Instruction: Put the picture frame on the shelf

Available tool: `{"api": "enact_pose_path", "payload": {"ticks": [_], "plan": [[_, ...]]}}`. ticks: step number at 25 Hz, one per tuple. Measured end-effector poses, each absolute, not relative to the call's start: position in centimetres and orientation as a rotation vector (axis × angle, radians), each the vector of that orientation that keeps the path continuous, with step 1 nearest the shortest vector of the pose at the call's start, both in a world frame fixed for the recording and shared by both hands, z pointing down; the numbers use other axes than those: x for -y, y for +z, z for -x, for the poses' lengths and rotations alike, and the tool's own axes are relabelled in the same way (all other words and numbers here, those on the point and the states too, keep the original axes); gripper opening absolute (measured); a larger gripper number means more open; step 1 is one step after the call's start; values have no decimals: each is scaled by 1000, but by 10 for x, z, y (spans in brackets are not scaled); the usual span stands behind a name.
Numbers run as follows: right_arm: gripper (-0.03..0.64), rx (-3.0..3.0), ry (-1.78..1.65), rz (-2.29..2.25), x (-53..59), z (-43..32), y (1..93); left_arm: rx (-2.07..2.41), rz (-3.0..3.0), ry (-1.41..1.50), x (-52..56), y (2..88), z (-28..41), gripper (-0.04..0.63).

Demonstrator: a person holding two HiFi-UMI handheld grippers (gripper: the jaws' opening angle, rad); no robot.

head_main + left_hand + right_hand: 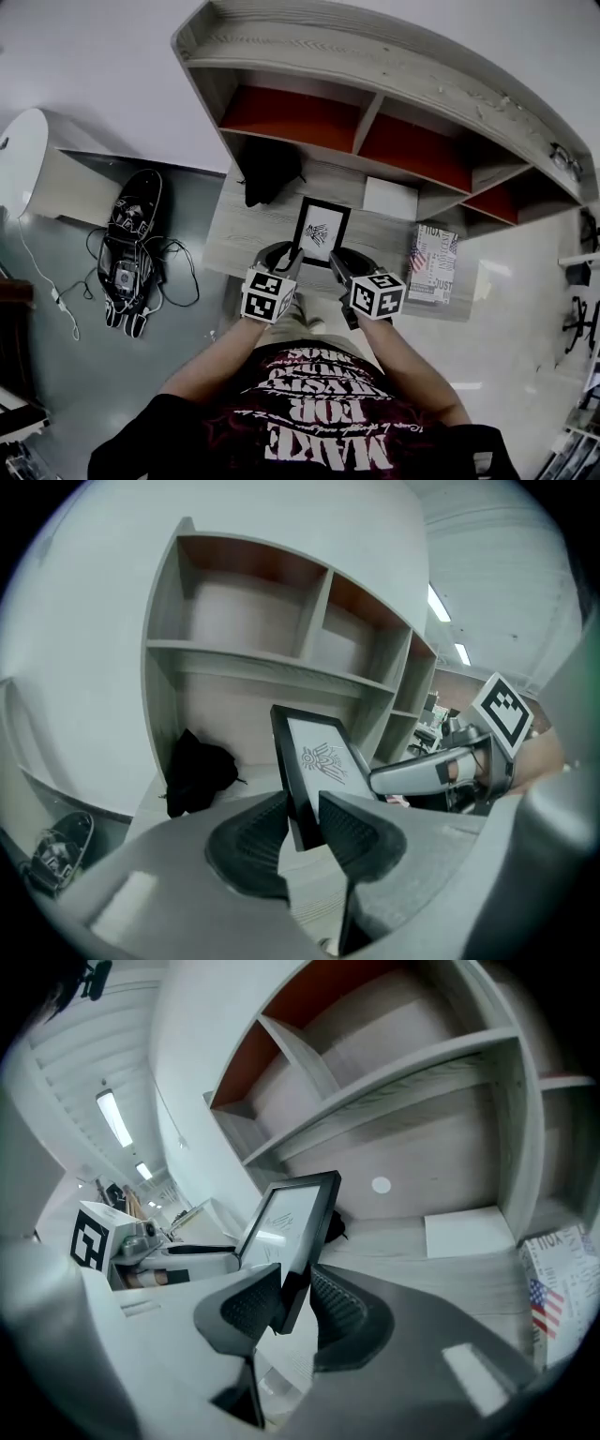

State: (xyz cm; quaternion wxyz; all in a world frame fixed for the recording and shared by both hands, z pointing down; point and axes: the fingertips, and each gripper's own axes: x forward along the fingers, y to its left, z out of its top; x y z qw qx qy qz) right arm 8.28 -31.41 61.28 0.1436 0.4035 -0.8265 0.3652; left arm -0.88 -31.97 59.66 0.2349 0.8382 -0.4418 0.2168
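Holding the picture frame [322, 232] between them, both tools grip it by its lower corners; the left gripper [305, 810] has its ribbed pads closed on the frame's black left edge, and the right gripper [292, 1296] is clamped the same way on the right edge; the frame stands upright, tilted slightly back, its white face with a small dark drawing turned toward the person; it sits over the pale wood surface [246, 240] in front of the shelf [403, 86], below the red-backed compartments, none of which holds it; whether its bottom edge touches the surface cannot be told; a crumpled black cloth [269, 171] lies on the surface to the left of the frame, near the shelf's side wall; a white card [390, 198] lies flat to the right, at the back; nearer the right edge rests a box with flag print [432, 262]; on the grey floor to the left lies a black object with cables [131, 248]
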Motion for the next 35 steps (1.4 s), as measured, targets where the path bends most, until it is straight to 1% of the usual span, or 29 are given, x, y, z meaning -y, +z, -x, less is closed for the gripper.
{"api": "enact_pose_path", "payload": {"ticks": [8,16,24,35], "plan": [[123,2523,871,-1159,328,-62,548,1341,-2335,467,330,533,30,107],[124,2604,740,-1151,351,-49,501,1423,-2387,398,352,489,44,107],[124,2645,674,-1135,393,-40,481,1441,-2378,349,394,475,53,107],[120,2644,695,-1164,448,-45,474,1381,-2342,331,454,475,49,107]]}}
